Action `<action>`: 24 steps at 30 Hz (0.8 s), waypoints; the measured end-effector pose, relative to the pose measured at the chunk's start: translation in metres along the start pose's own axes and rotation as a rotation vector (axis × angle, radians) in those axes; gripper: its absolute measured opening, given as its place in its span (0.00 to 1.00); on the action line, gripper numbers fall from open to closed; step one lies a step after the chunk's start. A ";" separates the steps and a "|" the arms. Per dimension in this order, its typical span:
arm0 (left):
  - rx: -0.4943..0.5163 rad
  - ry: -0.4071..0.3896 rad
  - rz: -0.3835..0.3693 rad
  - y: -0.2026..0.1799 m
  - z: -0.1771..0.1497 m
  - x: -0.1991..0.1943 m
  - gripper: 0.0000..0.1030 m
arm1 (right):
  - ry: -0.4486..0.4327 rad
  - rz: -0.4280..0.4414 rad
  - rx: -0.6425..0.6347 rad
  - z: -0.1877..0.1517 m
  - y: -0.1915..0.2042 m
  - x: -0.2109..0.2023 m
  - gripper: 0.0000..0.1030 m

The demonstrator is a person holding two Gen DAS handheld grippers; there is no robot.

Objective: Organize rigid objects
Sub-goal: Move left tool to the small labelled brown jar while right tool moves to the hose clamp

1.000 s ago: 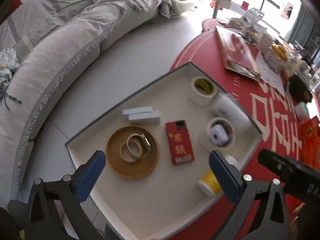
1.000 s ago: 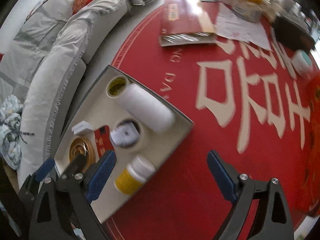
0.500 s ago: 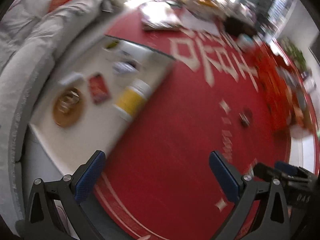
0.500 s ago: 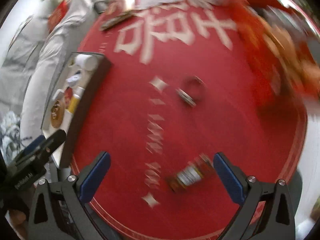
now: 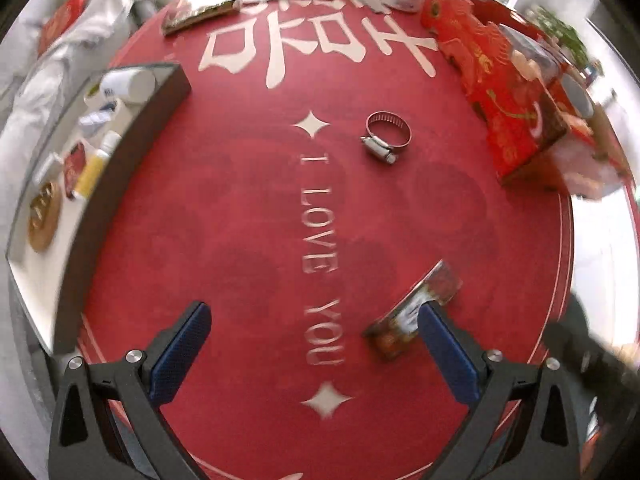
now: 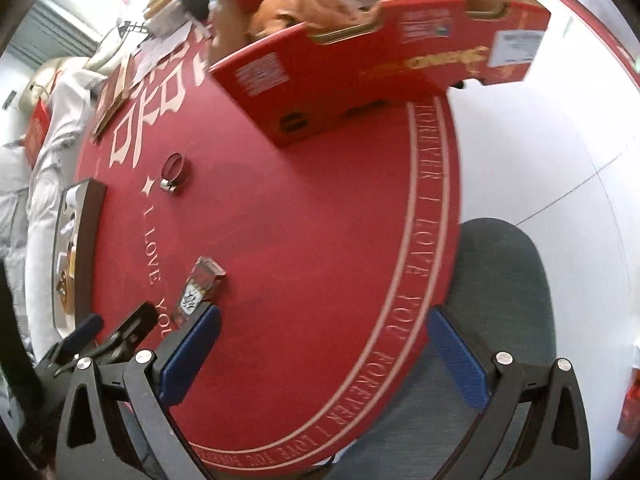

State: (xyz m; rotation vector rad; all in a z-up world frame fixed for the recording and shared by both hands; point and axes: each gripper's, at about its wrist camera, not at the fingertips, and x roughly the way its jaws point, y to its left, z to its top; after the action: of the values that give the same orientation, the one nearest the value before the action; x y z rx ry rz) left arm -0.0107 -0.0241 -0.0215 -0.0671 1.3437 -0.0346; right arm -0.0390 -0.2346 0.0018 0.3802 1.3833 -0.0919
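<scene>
Both views are taken from wrist cameras held above a round red table [image 5: 248, 208], aimed steeply down along blue-padded fingers [image 5: 180, 350] seen at the bottom edge. The left view is centred over the table's middle, with the tray [image 5: 120, 184] at its left edge and a red carton [image 5: 508, 100] at upper right. The right view is set farther toward the table's rim [image 6: 424, 240], so floor [image 6: 560, 140] is taken in at right. Shared by both are the tray [image 6: 86, 240], the hose clamp [image 5: 386, 136] [image 6: 174, 172], the small packet [image 5: 412, 312] [image 6: 200, 286] and the carton [image 6: 340, 68]. The left gripper [image 6: 104, 338] is caught at the right view's lower left.
</scene>
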 end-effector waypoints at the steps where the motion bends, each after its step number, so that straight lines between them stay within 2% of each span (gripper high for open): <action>1: -0.018 0.004 -0.014 -0.003 0.003 0.001 1.00 | 0.000 0.001 0.005 0.000 -0.004 -0.001 1.00; 4: 0.005 -0.001 -0.036 -0.025 0.011 0.004 1.00 | -0.005 0.009 0.021 -0.001 -0.012 -0.002 1.00; 7: 0.154 -0.018 0.030 -0.056 0.003 0.010 1.00 | 0.005 0.022 0.036 -0.003 -0.023 -0.003 1.00; 10: 0.197 0.004 0.045 -0.057 -0.008 0.022 1.00 | 0.015 0.028 0.044 -0.001 -0.028 -0.002 1.00; 13: 0.174 -0.031 0.018 -0.039 -0.010 0.026 1.00 | 0.011 0.031 0.042 -0.001 -0.028 -0.002 1.00; 16: 0.150 -0.101 0.100 -0.014 -0.005 0.022 1.00 | 0.023 0.034 0.019 0.000 -0.022 0.002 1.00; 18: 0.123 -0.131 0.123 0.008 0.002 0.023 1.00 | 0.027 0.036 -0.001 -0.001 -0.018 0.003 1.00; 21: 0.109 -0.141 0.147 0.032 0.008 0.024 1.00 | 0.025 0.043 -0.031 0.000 -0.011 0.003 1.00; 24: 0.070 -0.101 0.168 0.049 0.018 0.025 1.00 | 0.033 0.056 -0.067 -0.001 -0.001 0.007 1.00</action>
State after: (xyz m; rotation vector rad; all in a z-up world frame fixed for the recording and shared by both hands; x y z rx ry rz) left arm 0.0116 0.0232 -0.0451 0.1023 1.2424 0.0632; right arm -0.0385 -0.2343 -0.0048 0.3657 1.4040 0.0074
